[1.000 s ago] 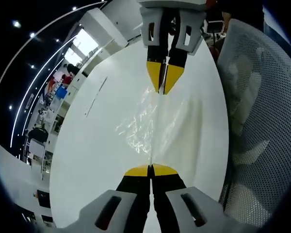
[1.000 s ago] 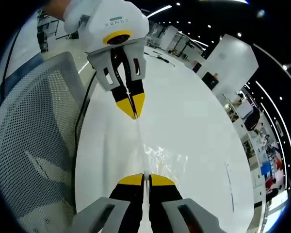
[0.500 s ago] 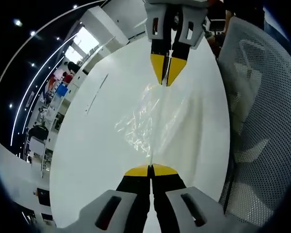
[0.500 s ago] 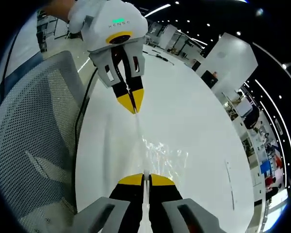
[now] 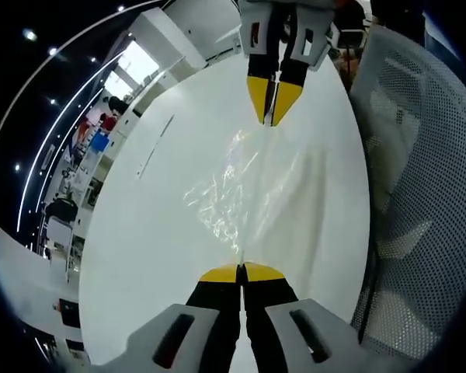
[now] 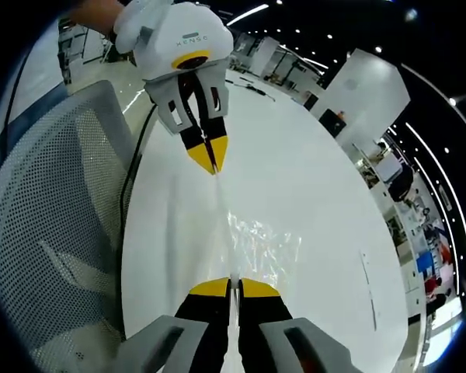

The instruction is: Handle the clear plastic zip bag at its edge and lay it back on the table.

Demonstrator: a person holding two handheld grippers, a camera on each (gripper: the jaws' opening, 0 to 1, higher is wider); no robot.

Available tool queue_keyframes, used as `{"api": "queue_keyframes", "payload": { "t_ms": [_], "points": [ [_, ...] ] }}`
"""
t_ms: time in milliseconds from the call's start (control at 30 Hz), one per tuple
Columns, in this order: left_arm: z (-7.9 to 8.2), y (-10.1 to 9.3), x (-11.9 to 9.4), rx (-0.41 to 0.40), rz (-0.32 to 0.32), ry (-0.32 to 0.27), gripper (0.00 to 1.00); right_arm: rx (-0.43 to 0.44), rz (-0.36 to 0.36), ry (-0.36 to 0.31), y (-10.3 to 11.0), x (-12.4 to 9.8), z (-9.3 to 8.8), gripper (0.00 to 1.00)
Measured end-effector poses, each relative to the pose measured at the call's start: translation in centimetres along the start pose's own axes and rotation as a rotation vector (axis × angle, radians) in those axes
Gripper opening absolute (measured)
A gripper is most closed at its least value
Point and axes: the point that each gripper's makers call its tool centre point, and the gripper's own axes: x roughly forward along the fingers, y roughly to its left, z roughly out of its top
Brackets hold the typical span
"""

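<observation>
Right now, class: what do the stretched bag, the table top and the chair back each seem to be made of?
Bag: thin clear plastic film; see-through, with crinkly glints.
Table: smooth white surface, probably laminate; core unknown.
Chair back: pale mesh, seemingly plastic or fabric, dotted with holes.

clear crinkled zip bag (image 5: 237, 183) stretched taut above the white table (image 5: 140, 233).

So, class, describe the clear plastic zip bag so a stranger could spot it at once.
Find the big white table beside the grey mesh chair. Over it, two yellow-tipped hand-held grippers, left and right, face each other. The zip bag is the crinkled, see-through film stretched between their shut tips, glinting against the plain tabletop.
</observation>
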Motion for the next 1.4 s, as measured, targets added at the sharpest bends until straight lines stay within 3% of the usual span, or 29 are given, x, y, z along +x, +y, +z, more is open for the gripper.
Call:
{"api": "queue_keyframes", "payload": {
  "t_ms": [767, 1200, 1267, 1333, 1400],
  "points": [
    [-0.3, 0.4, -0.3, -0.03, 0.008, 0.003, 0.0, 0.007, 0.002, 0.002, -0.4, -0.1, -0.6, 0.0],
    [0.2, 0.8, -0.1, 0.011, 0.026, 0.01, 0.0, -0.027, -0.013, 0.023, -0.6, -0.1, -0.8, 0.0],
    [0.2, 0.8, -0.1, 0.013, 0.027, 0.009, 0.0, -0.025, -0.009, 0.013, -0.6, -0.4, -0.6, 0.0],
    [0.2, 0.7, -0.1, 0.013, 0.024, 0.006, 0.0, 0.016, 0.048, -0.045, 0.4, -0.6, 0.3, 0.02],
    [0.3, 0.6, -0.2, 0.02, 0.022, 0.005, 0.0, 0.005, 0.029, -0.052, 0.1, -1.1, 0.6, 0.03]
  ]
}}
